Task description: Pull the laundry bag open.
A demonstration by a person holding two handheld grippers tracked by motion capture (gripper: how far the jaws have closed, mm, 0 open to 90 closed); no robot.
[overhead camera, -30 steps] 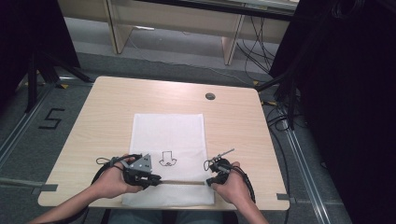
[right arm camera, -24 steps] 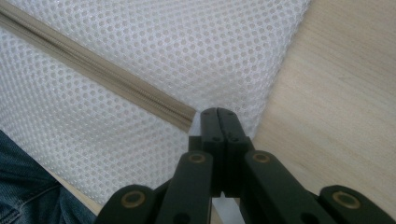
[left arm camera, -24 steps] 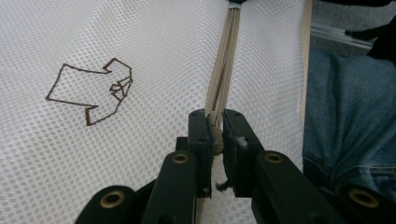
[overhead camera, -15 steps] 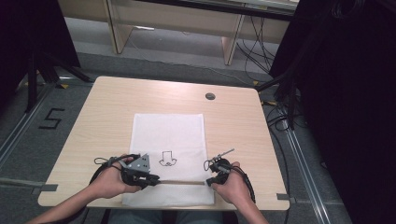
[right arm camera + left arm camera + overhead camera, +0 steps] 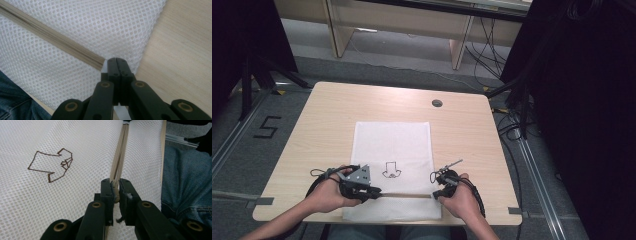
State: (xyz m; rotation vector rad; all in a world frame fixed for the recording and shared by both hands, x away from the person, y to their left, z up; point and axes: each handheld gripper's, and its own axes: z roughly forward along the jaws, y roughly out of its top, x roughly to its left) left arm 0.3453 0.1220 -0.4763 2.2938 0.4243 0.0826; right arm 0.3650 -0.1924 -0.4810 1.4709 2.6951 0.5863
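Note:
A white mesh bag [image 5: 392,150] with a brown outline drawing [image 5: 391,170] lies flat on the wooden table [image 5: 327,115]. A beige zipper [image 5: 407,195] runs across its near end. My left gripper [image 5: 374,192] is shut on the zipper's pull at the left end; in the left gripper view the jaws pinch the pull [image 5: 115,192], and the zipper [image 5: 121,152] runs away from them. My right gripper [image 5: 436,194] is shut on the bag's edge at the zipper's right end. In the right gripper view its jaws [image 5: 116,61] meet just past the zipper [image 5: 50,33] on the mesh [image 5: 100,22].
A round cable hole [image 5: 437,103] sits in the table's far right part. Bare wood [image 5: 180,50] lies just right of the bag. The person's denim-clad legs [image 5: 185,182] are below the near table edge. Desk legs and cables [image 5: 482,55] stand beyond the table.

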